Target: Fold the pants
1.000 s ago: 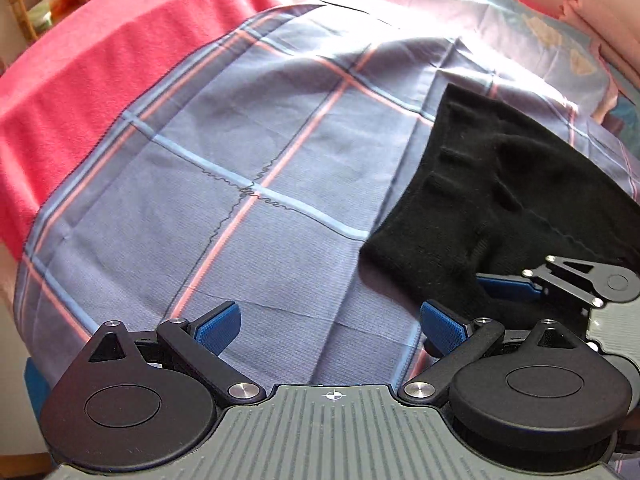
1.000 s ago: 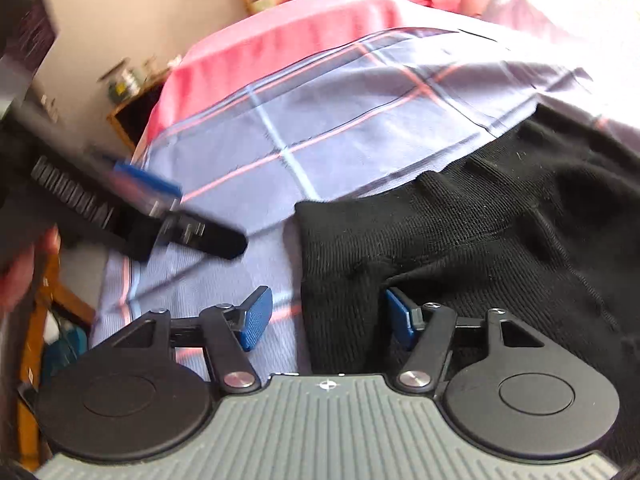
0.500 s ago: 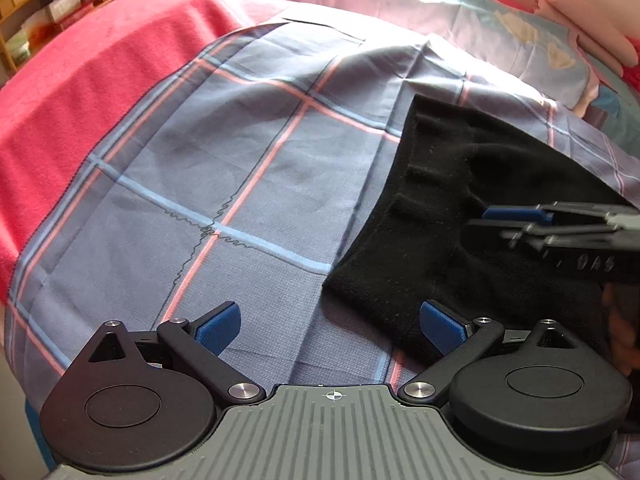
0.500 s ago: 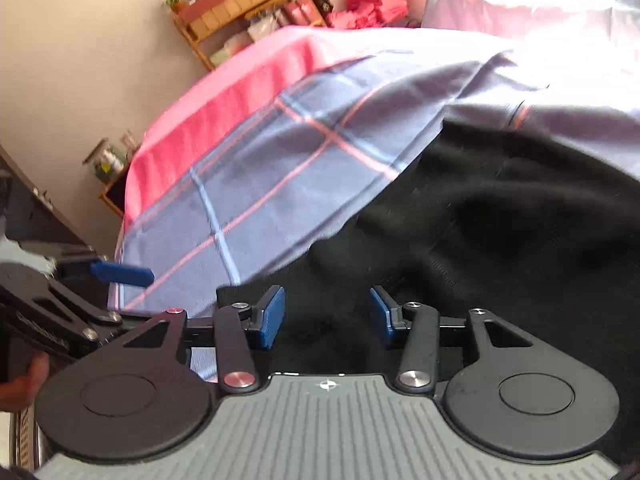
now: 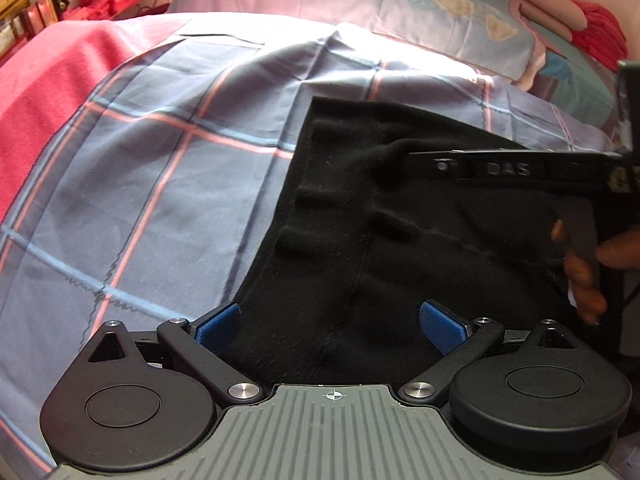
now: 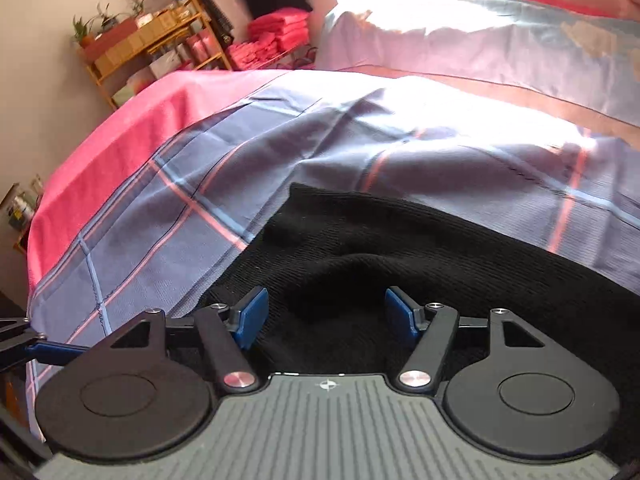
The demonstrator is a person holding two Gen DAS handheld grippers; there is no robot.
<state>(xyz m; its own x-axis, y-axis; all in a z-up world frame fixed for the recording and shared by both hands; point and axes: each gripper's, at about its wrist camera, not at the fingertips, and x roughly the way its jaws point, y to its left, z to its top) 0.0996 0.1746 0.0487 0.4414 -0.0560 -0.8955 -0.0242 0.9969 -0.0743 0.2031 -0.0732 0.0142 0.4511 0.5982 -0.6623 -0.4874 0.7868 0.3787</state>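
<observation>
Black knit pants lie on a blue plaid sheet. My left gripper is open and low over the pants' near left edge, with cloth between its wide blue pads. The right gripper reaches in from the right over the pants, held by a hand. In the right wrist view, the right gripper is open and its jaws are opening. A raised hump of the pants sits between its pads, which do not press on it.
A red blanket covers the bed's left side beyond the sheet. Pillows lie along the far edge. A wooden shelf with boxes and stacked red cloth stands past the bed by the wall.
Both grippers moved onto the pants. The left one slid right from bare sheet to the cloth's edge. The right one rolled, narrowed its jaws, then widened them.
</observation>
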